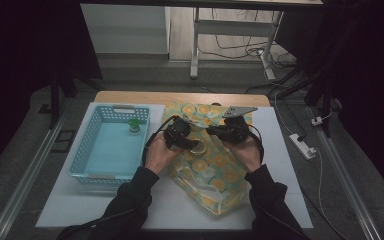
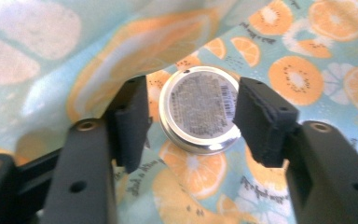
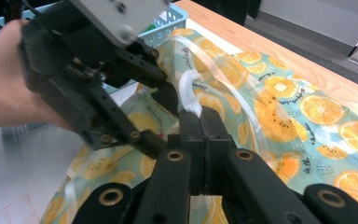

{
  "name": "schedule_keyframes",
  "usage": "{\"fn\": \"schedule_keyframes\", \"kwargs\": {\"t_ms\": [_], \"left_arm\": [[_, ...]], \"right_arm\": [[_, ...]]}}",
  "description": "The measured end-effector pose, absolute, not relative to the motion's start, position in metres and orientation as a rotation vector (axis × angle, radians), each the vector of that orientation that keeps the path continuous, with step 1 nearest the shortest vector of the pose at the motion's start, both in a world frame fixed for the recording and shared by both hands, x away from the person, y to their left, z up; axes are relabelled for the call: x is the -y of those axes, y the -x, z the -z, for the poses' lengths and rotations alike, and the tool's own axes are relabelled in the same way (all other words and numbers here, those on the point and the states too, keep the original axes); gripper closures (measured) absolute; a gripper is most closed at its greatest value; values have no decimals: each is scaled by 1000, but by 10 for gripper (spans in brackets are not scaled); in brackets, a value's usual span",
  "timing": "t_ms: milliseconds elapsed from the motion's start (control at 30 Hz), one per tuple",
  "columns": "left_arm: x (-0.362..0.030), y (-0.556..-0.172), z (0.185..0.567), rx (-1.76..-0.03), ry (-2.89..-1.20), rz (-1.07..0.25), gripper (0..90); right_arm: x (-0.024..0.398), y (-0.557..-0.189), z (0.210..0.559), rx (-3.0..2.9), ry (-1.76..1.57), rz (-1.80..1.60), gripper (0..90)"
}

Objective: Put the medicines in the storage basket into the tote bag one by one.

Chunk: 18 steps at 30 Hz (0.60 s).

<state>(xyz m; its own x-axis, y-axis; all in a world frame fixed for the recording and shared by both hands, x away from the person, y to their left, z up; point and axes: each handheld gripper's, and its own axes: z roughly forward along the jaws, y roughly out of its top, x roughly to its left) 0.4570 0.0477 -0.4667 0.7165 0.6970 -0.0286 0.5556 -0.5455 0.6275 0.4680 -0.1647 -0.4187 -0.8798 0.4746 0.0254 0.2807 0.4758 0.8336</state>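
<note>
A plastic bag point(image 1: 215, 172) printed with orange slices lies on the table, its mouth toward the far side. A round silver tin point(image 2: 199, 107) lies inside the bag point(image 2: 298, 79), label side toward the camera. My left gripper point(image 2: 193, 98) is open with the tin between its pads, and a slim gap shows at the left pad. In the high view the left gripper point(image 1: 192, 144) reaches into the bag mouth over the tin point(image 1: 198, 148). My right gripper point(image 3: 201, 114) is shut on the bag's clear handle strip point(image 3: 189, 91), holding it up beside the left gripper point(image 3: 163, 116).
A light blue basket point(image 1: 87, 150) stands left of the bag, with a small green-capped item point(image 1: 134, 125) at its far right corner. The white mat point(image 1: 290, 165) covers a wooden table point(image 3: 261, 42). A power strip point(image 1: 302, 145) lies off the right edge.
</note>
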Motion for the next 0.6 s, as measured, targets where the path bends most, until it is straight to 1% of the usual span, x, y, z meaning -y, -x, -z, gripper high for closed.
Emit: {"fn": "schedule_keyframes", "kwargs": {"t_ms": [67, 300, 400, 600], "left_arm": [[-49, -454, 465, -924, -2288, -289, 374], [-62, -446, 459, -896, -2243, -214, 237], [-68, -443, 455, -899, -2230, -176, 199], [-87, -438, 449, -915, -2215, -190, 155]], "right_arm": [[165, -468, 419, -2514, -654, -1357, 900], [165, -469, 420, -2517, -656, -1355, 900], [165, -469, 420, -2517, -655, -1354, 900], [165, -468, 420, -2517, -656, -1355, 900]]}}
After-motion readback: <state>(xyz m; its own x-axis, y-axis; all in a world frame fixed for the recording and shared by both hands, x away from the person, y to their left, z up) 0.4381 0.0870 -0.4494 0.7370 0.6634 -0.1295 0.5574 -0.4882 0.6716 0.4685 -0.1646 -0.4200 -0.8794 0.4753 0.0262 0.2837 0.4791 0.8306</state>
